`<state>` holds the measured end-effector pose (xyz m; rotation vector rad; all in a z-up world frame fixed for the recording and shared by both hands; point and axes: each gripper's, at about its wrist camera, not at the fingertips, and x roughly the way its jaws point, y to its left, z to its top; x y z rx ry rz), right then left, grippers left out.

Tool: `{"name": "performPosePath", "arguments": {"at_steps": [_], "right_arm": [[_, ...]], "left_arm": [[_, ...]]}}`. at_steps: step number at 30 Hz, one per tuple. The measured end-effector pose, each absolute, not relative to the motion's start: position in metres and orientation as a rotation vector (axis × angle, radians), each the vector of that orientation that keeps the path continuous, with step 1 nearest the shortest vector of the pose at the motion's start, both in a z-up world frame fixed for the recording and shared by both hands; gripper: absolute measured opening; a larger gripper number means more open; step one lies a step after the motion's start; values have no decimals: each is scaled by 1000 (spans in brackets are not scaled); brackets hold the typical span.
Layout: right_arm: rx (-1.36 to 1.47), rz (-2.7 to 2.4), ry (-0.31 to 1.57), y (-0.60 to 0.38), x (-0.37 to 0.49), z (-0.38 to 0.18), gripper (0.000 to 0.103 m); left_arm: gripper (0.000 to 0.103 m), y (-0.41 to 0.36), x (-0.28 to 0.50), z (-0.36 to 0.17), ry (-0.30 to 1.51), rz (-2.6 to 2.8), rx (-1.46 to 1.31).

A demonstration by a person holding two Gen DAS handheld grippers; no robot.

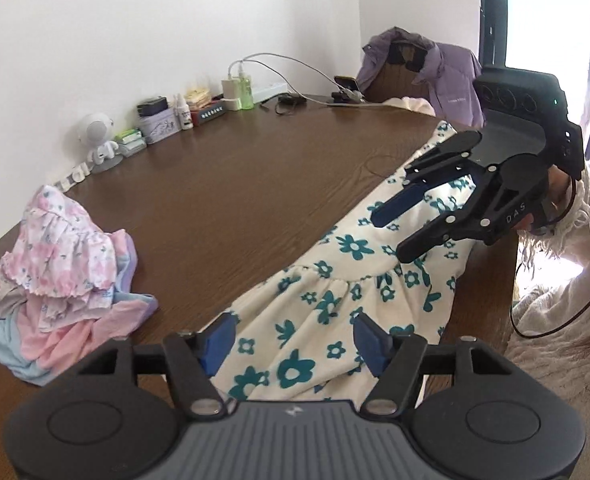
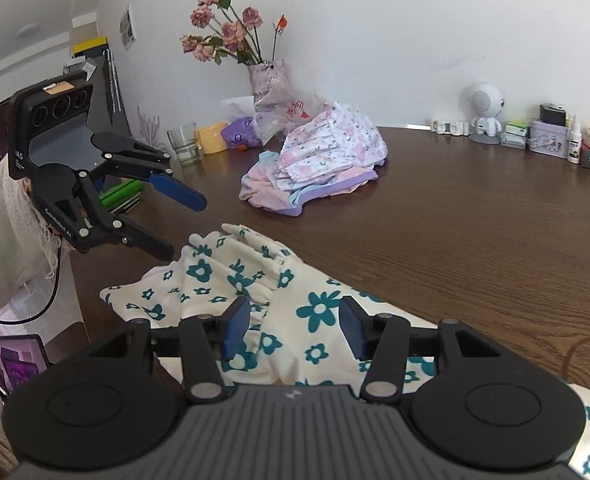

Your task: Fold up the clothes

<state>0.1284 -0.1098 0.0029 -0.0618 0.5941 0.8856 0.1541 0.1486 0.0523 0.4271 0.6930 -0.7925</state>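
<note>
My left tool (image 1: 291, 340) hangs over the cream dress with teal flowers (image 1: 327, 312), its blue pads spread wide apart with cloth showing between them but not pinched. My right tool (image 2: 295, 328) is likewise parted above the same dress, gripping nothing, and I see its fingers clear of the fabric from the left camera. The dress lies stretched along the near edge of the brown surface (image 1: 235, 184), one end bunched into folds. A heap of pink and floral clothes (image 2: 319, 156) sits well apart from it, further across the surface, near a vase of dried roses (image 2: 267, 76).
</note>
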Motion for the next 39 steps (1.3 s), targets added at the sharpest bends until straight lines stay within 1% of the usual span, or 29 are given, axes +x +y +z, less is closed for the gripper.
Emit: {"name": "performPosePath", "arguments": {"at_steps": [4, 6, 7, 8, 9, 10, 11, 12, 13, 15, 16, 17, 19, 21, 24, 25, 26, 29, 30, 31, 32, 33, 34, 35, 38, 39], "right_arm": [[-149, 885, 654, -88, 125, -14, 50], [-193, 874, 641, -84, 120, -16, 50], [-215, 868, 634, -81, 118, -17, 50], [-236, 862, 627, -79, 115, -17, 50], [-249, 857, 620, -77, 113, -18, 50], [-261, 852, 612, -76, 112, -19, 50], [-261, 850, 610, -76, 112, -19, 50], [-258, 852, 611, -77, 113, -19, 50], [-256, 856, 611, -77, 114, -19, 50], [-256, 863, 612, -79, 114, -20, 51], [-257, 866, 611, -79, 114, -20, 51], [-257, 866, 612, -79, 115, -20, 51], [-257, 867, 613, -79, 115, -20, 51], [-259, 867, 614, -79, 115, -19, 51], [-259, 867, 615, -79, 115, -19, 51], [-260, 867, 614, -78, 115, -19, 51], [-261, 869, 614, -78, 115, -19, 51], [-266, 875, 615, -79, 115, -19, 51], [-268, 878, 615, -79, 115, -19, 51], [-273, 881, 615, -79, 115, -19, 51], [-276, 883, 614, -80, 115, -19, 51], [-277, 886, 613, -80, 115, -19, 51], [-278, 888, 612, -80, 114, -19, 51], [-279, 890, 611, -81, 114, -19, 51], [-279, 893, 603, -82, 113, -20, 51], [-280, 893, 600, -82, 112, -20, 51]], "left_arm": [[64, 141, 164, 22, 791, -806, 462], [59, 144, 165, 14, 802, -828, 453], [52, 146, 164, 14, 802, -841, 447], [40, 148, 164, 14, 802, -854, 441], [35, 149, 162, 15, 794, -855, 457], [28, 149, 159, 18, 789, -848, 485], [26, 148, 156, 20, 784, -839, 513], [26, 149, 154, 23, 776, -826, 532], [30, 151, 151, 28, 771, -823, 526], [40, 154, 145, 39, 760, -819, 510], [52, 152, 138, 46, 732, -839, 516], [61, 149, 130, 52, 703, -861, 522], [73, 136, 116, 58, 669, -921, 577], [73, 121, 109, 54, 676, -959, 657], [74, 101, 106, 33, 708, -950, 807], [74, 99, 109, 27, 716, -940, 833], [76, 96, 112, 21, 724, -931, 858], [74, 98, 123, 17, 735, -926, 854], [72, 99, 126, 17, 743, -927, 856], [64, 101, 130, 18, 758, -930, 849], [49, 105, 134, 18, 774, -924, 840], [41, 109, 136, 19, 781, -909, 844], [28, 113, 137, 19, 786, -892, 846], [21, 118, 138, 18, 791, -874, 849], [14, 136, 139, 18, 811, -839, 763], [14, 141, 138, 17, 808, -828, 742]]}}
